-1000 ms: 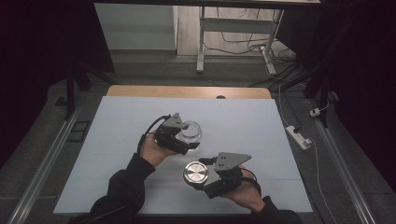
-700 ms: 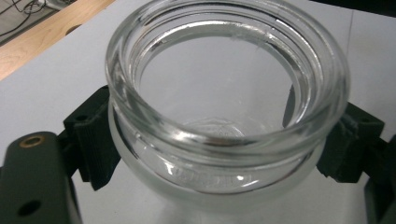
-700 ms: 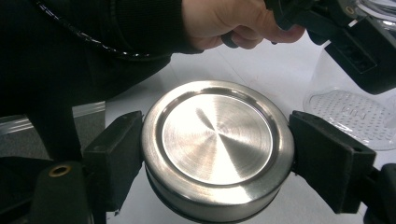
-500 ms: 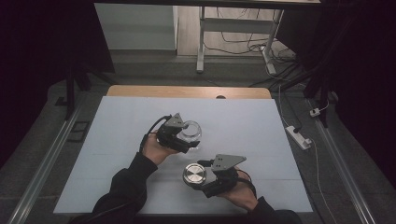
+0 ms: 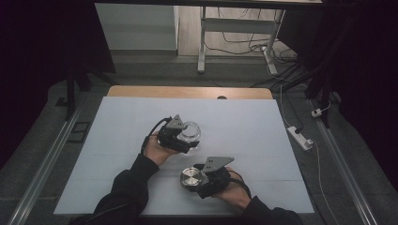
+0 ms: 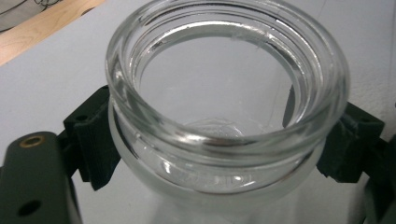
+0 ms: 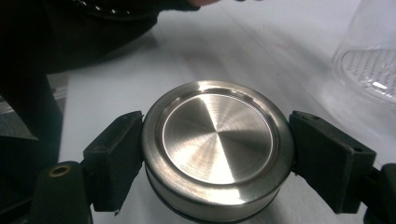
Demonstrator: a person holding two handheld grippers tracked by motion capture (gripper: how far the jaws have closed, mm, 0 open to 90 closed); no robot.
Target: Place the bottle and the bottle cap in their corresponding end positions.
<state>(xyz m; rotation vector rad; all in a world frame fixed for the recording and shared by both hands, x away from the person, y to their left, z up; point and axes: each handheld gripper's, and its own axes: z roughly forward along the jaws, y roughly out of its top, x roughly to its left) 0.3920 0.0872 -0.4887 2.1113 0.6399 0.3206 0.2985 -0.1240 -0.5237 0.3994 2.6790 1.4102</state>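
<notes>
Left claw (image 5: 187, 138) and right claw (image 5: 195, 179) both clamped tight, forearms angled inward over the table's near half.

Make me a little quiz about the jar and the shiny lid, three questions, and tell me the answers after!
1. True or false: the glass jar has something inside it.
2. Which tongs grip the metal lid? A) left tongs B) right tongs C) neither
3. Fill in: the left tongs' pads press on the jar just below its ____.

Key
1. False. The left gripper view shows it empty, with the mouth open.
2. B. In the right gripper view the pads press on both sides of the lid.
3. Rim. The pads sit on the neck under the thick rim.
</notes>
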